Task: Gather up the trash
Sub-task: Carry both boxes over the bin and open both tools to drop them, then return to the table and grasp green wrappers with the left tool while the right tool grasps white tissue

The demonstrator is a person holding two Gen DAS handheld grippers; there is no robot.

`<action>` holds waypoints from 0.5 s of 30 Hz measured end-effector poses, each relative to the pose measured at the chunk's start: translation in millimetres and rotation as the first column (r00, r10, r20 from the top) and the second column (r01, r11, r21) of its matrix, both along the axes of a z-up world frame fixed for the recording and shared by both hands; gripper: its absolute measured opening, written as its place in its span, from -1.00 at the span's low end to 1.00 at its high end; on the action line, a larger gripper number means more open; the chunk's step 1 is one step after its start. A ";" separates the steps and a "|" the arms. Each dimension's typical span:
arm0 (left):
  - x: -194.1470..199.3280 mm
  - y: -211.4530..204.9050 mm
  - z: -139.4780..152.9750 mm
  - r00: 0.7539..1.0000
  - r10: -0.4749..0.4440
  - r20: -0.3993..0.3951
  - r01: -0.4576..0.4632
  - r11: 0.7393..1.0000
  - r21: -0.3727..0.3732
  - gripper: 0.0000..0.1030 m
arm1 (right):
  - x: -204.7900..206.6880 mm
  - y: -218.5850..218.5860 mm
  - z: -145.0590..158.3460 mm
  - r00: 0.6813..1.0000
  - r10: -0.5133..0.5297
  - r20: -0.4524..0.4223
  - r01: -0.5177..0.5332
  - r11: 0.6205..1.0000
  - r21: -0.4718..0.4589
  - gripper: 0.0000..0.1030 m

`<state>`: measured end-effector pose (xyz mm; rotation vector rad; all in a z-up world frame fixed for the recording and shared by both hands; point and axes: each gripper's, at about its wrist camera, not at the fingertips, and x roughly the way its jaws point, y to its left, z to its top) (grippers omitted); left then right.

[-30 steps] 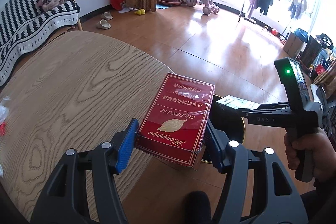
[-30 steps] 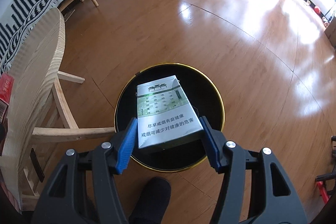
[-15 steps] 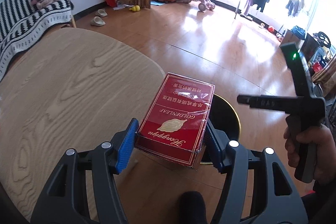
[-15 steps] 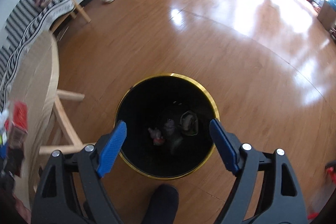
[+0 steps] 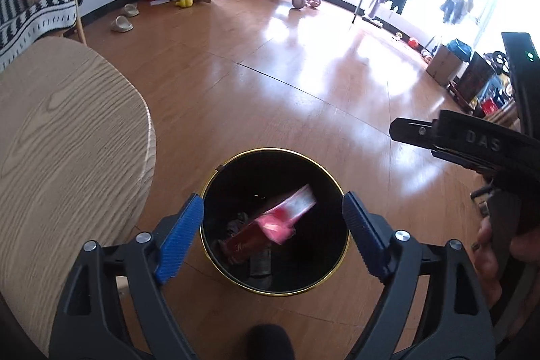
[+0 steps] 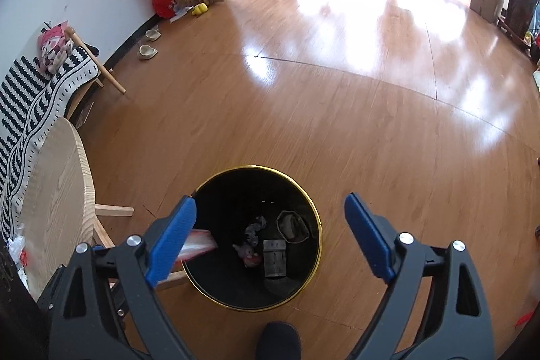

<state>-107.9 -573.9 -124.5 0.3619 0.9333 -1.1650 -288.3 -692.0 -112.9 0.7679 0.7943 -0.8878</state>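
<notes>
Bin (image 5: 274,289) now holds red pack (image 5: 270,230).

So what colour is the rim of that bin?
Gold, round a black bin; the right wrist view shows it best.

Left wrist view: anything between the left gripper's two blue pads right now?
Only the open black bin below; the red cigarette pack is dropping into it, clear of the left gripper, whose jaws have just been opening.

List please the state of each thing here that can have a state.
Left gripper: open, jaws just opened, holding nothing.
Right gripper: open, jaws just opened, empty.
Red box: released, blurred, falling into the bin.
Trash bin: upright, uncovered, trash at the bottom.
</notes>
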 end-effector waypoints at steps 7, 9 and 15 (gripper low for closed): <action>15.4 29.5 20.2 0.998 0.042 0.053 -0.042 0.999 -0.007 0.78 | 36.4 24.6 10.4 0.994 0.106 -0.018 -0.107 0.994 -0.035 0.69; 23.1 48.6 32.1 0.994 0.060 0.089 -0.059 0.998 -0.012 0.79 | 52.2 37.0 16.4 0.989 0.146 -0.019 -0.146 0.988 -0.050 0.70; 67.7 140.3 75.9 0.958 0.200 0.207 -0.194 0.980 -0.049 0.81 | 120.5 94.0 39.5 0.956 0.293 0.001 -0.292 0.953 -0.088 0.73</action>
